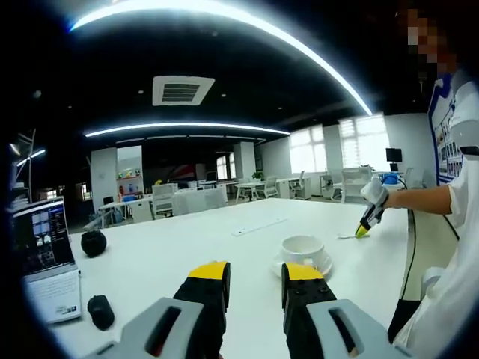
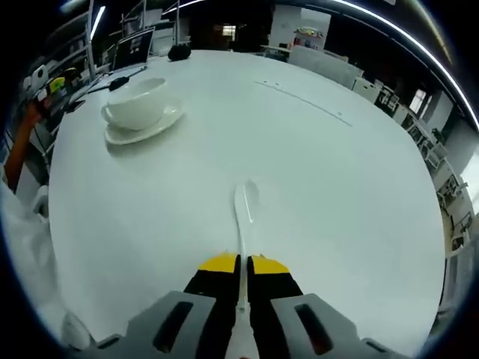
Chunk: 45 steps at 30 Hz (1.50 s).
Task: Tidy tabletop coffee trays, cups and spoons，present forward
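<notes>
White tabletop (image 2: 359, 187) carries a white cup (image 2: 138, 102) on its saucer (image 2: 142, 129); right tongs (image 2: 241, 265) pinch a white spoon (image 2: 243, 217), left tongs (image 1: 254, 273) gape empty.

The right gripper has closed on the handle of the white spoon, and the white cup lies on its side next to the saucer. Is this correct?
One thing is wrong: the cup stands upright on the saucer, not on its side beside it, as the right gripper view shows. The rest holds: the right gripper has closed on the handle of the white spoon.
</notes>
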### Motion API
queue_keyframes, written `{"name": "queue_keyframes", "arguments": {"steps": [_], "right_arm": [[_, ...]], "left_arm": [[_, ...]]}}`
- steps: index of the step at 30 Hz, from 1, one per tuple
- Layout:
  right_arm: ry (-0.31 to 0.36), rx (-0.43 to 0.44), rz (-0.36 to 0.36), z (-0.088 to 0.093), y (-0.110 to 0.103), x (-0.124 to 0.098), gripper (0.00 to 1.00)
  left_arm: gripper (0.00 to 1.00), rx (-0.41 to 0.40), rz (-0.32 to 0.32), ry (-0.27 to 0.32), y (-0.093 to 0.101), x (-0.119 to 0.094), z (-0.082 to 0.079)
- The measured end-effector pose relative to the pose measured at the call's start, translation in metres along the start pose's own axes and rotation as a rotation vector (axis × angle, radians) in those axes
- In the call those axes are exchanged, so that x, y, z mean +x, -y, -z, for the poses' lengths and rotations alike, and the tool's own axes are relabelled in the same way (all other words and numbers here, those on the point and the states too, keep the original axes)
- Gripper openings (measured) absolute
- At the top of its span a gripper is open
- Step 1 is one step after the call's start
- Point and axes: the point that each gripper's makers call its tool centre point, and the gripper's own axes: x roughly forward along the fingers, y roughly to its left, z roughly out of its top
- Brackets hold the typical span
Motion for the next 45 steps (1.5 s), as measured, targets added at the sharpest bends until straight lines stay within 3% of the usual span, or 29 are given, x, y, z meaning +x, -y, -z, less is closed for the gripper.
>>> {"name": "queue_keyframes", "arguments": {"steps": [5, 12, 26, 31, 33, 45], "right_arm": [[0.008, 0.023, -0.008, 0.0, -0.002, 0.0, 0.05], [0.035, -0.012, 0.026, -0.007, 0.0, -0.006, 0.05], [0.051, -0.222, 0.112, -0.044, 0.006, -0.027, 0.05], [0.065, -0.316, 0.131, -0.061, 0.003, -0.033, 0.05], [0.061, -0.436, 0.177, -0.077, 0.003, -0.039, 0.05], [0.045, -0.704, 0.151, -0.134, -0.03, -0.038, 0.05]], "left_arm": [[0.29, 0.001, 0.002, -0.004, 0.0, 0.001, 0.001], [0.29, 0.009, 0.005, 0.001, -0.001, 0.002, -0.003], [0.29, 0.016, 0.016, 0.006, 0.004, 0.003, -0.005], [0.3, 0.02, 0.028, 0.004, 0.008, 0.003, -0.005], [0.3, 0.025, 0.034, -0.003, 0.009, 0.004, -0.004], [0.3, 0.03, 0.047, -0.01, 0.015, 0.004, -0.003]]}}
